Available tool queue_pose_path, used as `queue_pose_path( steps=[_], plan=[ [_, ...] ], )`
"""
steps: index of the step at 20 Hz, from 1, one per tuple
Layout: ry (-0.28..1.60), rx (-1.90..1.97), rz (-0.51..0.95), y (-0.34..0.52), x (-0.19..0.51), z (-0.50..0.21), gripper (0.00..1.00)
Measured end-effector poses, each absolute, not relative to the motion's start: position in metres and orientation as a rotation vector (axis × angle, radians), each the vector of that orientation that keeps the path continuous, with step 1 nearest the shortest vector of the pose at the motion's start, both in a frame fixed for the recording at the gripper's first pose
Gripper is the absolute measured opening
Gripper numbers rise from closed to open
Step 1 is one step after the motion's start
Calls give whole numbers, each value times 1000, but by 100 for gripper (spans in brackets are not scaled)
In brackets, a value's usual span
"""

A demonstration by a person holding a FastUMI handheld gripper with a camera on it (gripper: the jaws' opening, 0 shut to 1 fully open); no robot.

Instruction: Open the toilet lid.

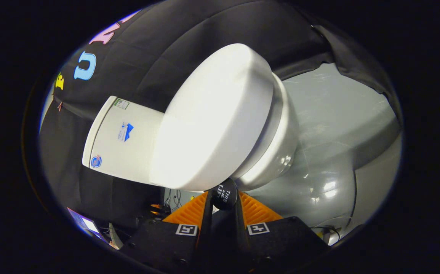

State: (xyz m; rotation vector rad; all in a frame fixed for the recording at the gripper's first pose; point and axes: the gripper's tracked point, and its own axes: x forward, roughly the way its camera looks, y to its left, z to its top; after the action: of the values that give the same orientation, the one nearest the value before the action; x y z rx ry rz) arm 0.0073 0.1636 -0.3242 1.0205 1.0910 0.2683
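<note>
A white toilet stands just ahead of my fingers, tilted in this view. Its white lid (212, 118) lies down over the bowl (277, 156), and the white tank (120, 133) sits behind it with small stickers on its front. A round black tab (226, 198) with white print sticks out from the lid's front rim. My gripper (223, 192) is shut on this tab, one finger on each side. The seat under the lid is mostly hidden.
A glossy grey floor (338, 133) spreads beyond the bowl. Black cloth (189, 42) hangs behind the tank. Some cables (174, 198) lie near the toilet's base, and a small lit screen (86, 223) sits off to the tank's side.
</note>
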Motion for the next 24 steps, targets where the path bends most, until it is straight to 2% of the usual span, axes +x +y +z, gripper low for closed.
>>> queue_pose_path(
  steps=[2, 4, 16, 24],
  plan=[
    [1092, 980, 304, 159, 2, -324, 32],
    [1100, 1066, 266, 160, 6, -322, 8],
    [1059, 1028, 315, 158, 9, -303, 8],
    [946, 948, 378, 158, 29, -228, 7]
  ],
)
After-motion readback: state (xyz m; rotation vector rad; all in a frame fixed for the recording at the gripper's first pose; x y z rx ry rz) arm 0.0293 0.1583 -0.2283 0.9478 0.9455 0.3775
